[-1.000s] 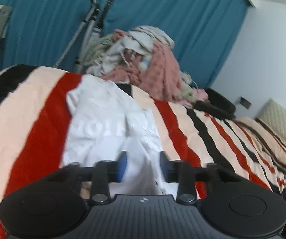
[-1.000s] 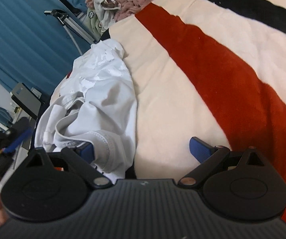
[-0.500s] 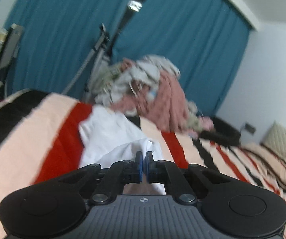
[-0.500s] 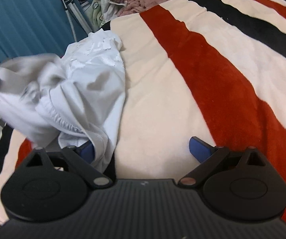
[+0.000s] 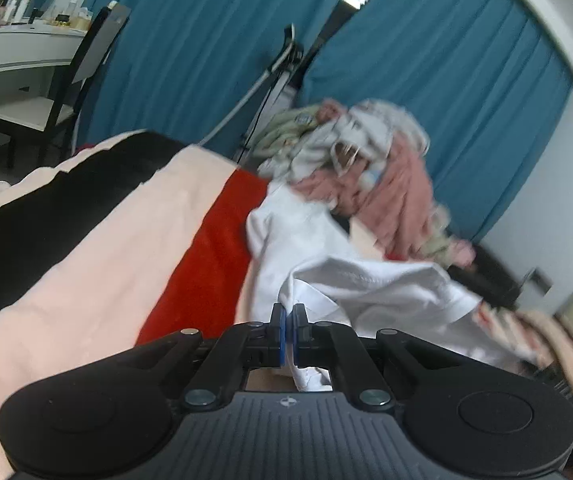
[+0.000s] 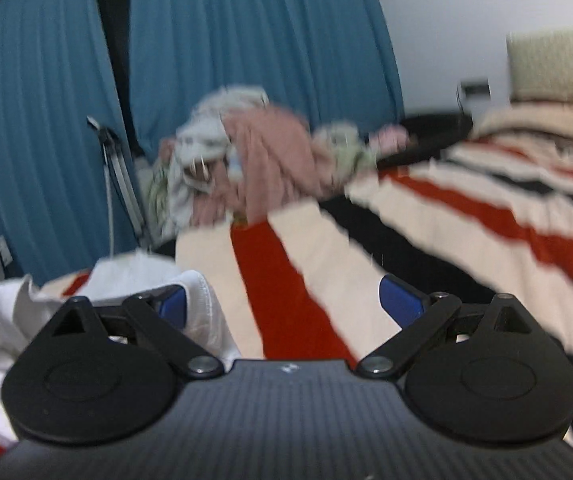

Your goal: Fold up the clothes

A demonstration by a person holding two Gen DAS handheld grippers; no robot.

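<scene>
Across striped blanket, white shirt (lengthwise, bunched)

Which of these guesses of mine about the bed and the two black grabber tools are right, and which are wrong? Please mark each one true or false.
1. The left gripper is pinching the white garment. True.
2. The right gripper is clamped shut. False: its jaws stand wide apart.
3. The curtains are red. False: they are blue.
4. A pile of unfolded clothes sits at the far edge of the striped blanket. True.
5. A chair stands by a white desk. True.
</scene>
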